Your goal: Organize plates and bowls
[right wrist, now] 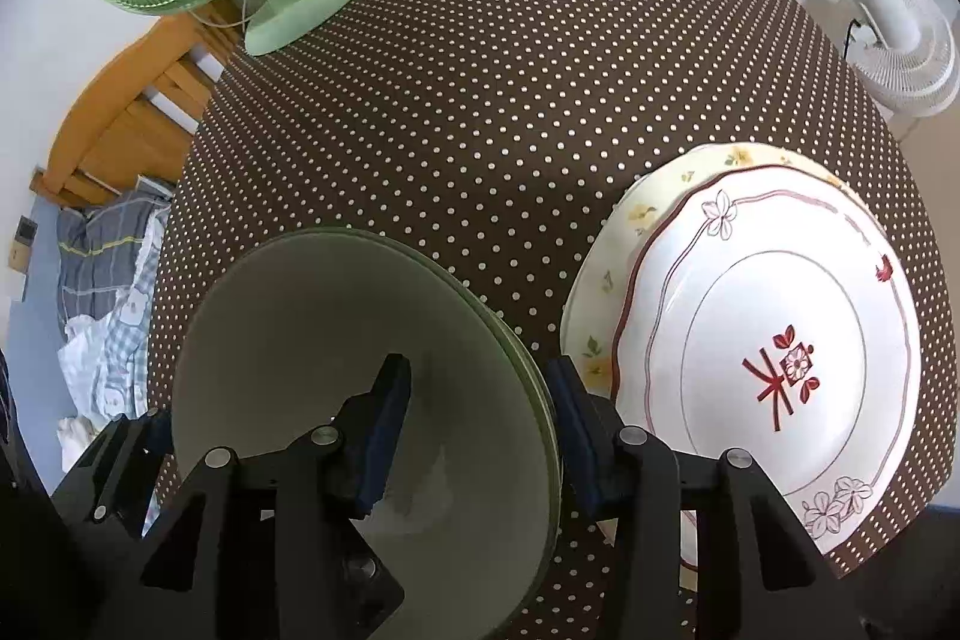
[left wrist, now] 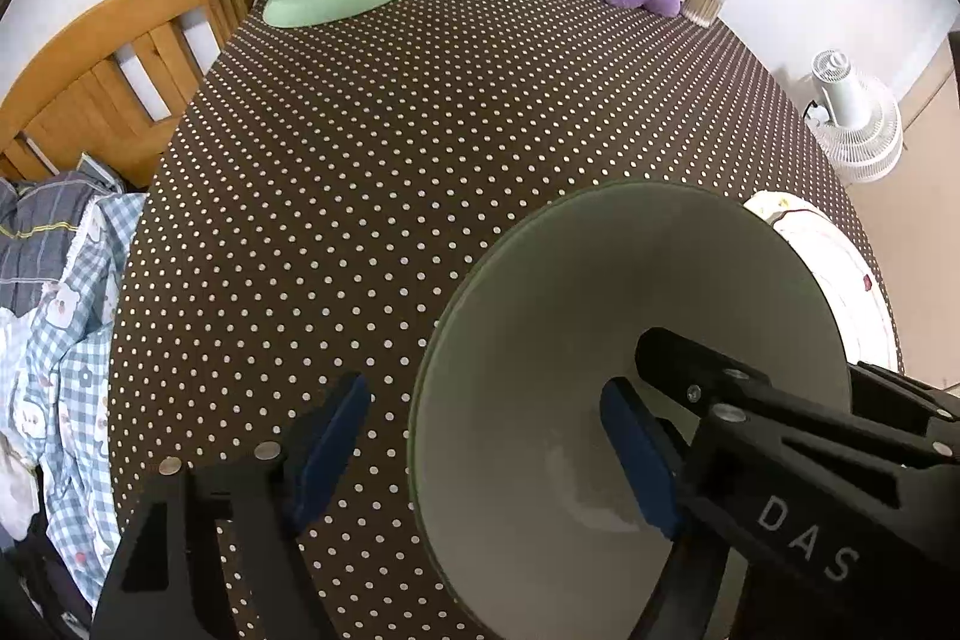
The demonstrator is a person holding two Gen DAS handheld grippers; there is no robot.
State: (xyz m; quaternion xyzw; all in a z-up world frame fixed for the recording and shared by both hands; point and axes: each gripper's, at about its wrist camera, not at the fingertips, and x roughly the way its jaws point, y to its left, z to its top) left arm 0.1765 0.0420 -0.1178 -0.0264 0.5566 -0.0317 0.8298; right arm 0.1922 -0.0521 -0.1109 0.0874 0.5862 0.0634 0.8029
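We are judging the pale green bowl [right wrist: 360, 370], standing on the dotted tablecloth [right wrist: 480, 100] just left of the stacked plates [right wrist: 780, 340], to be rigid, glazed, slippery and breakable, best taken at opposite rim walls. Both grippers are pointing steeply down: the right gripper [right wrist: 474, 430] is straddling the right rim, the left gripper [left wrist: 480, 460] the left rim. Both jaws are standing partly open, pads not yet pressing.

Both grippers point steeply downward. The left gripper [left wrist: 486, 451] stands with its fingers [left wrist: 327, 445] wide apart; the right gripper [right wrist: 477, 427] has its fingers [right wrist: 387, 430] set closer, unclamped.
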